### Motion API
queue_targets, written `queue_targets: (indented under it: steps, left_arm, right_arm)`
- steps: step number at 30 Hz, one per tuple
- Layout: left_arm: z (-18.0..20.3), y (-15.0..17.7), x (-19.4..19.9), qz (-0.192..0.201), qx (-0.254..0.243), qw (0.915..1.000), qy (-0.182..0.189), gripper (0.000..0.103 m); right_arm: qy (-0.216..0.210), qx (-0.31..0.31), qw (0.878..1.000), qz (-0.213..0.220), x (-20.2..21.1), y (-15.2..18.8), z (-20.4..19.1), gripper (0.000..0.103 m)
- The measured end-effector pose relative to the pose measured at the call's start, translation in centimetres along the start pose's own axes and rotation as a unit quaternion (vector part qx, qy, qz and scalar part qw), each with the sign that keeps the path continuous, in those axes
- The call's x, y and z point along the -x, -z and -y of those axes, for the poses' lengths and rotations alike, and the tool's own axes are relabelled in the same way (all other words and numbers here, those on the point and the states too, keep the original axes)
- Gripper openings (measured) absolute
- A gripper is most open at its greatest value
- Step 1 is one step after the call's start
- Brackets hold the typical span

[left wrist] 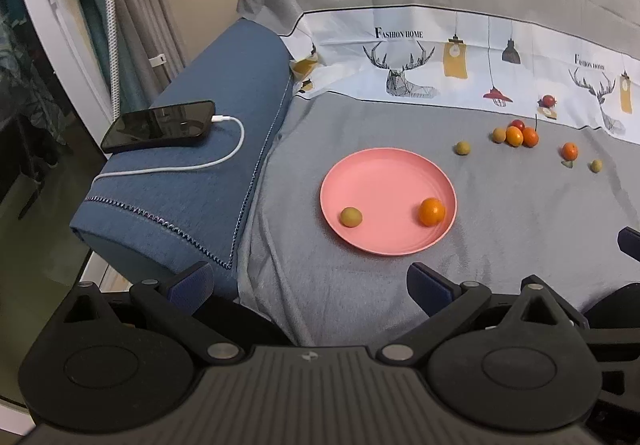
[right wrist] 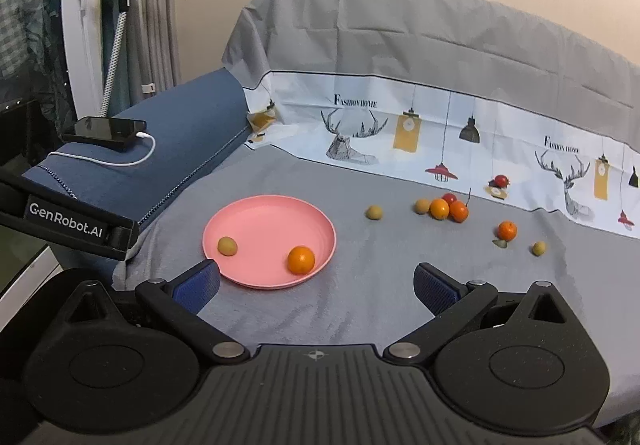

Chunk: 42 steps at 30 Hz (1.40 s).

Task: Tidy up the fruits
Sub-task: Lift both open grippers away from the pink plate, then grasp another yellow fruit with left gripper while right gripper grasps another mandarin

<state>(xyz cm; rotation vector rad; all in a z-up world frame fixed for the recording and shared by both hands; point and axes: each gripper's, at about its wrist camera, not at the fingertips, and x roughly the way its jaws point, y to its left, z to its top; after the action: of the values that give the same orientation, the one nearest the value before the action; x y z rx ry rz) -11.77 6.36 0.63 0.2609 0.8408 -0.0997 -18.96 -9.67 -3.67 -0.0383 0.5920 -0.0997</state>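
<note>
Presently, left wrist view: left gripper (left wrist: 310, 291) hangs low with jaws wide and empty; the pink plate (left wrist: 384, 181) lies at twelve o'clock, loose fruits (left wrist: 516, 135) well apart at two o'clock.

Right wrist view: right gripper (right wrist: 316, 285), jaws wide and empty, seems nearer the cluster, though fisheye distortion leaves this uncertain.

A black phone (left wrist: 160, 124) lies on the blue armrest (left wrist: 192, 181), white cable (left wrist: 224, 149) plugged in.

Matt pink plastic plate (left wrist: 384, 181), grey cloth (left wrist: 500, 229)
</note>
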Motion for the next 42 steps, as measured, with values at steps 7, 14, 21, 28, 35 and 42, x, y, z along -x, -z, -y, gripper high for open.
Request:
queue_targets:
  steps: [7, 14, 21, 28, 35, 42]
  left_arm:
    - [1.3, -1.1, -2.1, -0.016, -0.023, 0.9996, -0.002, 0.103]
    - [4.2, -2.4, -6.4, -0.057, -0.057, 0.9968, 0.002, 0.103]
    - [8.4, -7.1, -12.1, -0.108, -0.047, 0.991, 0.063, 0.103]
    - [14.8, -13.4, -18.9, -0.09, -0.061, 0.9895, 0.096, 0.103]
    - [21.3, -17.1, -27.9, -0.096, -0.087, 0.9858, 0.106, 0.103]
    - [24.2, -16.8, -35.1, -0.113, -0.126, 0.9829, 0.074, 0.103]
  right_arm:
    - [0.001, -0.019, 1.0, -0.016, -2.0, 0.2, 1.2, 0.102]
    - [0.02, -0.056, 0.997, -0.039, -4.6, 0.9, 4.2, 0.102]
    - [0.071, -0.113, 0.989, -0.059, -8.8, 1.0, 10.2, 0.102]
    - [0.142, -0.179, 0.973, -0.037, -15.4, -0.6, 18.6, 0.102]
    - [0.191, -0.241, 0.949, -0.064, -26.0, -0.5, 26.6, 0.102]
    - [0.223, -0.246, 0.939, -0.085, -33.6, 0.3, 29.9, 0.102]
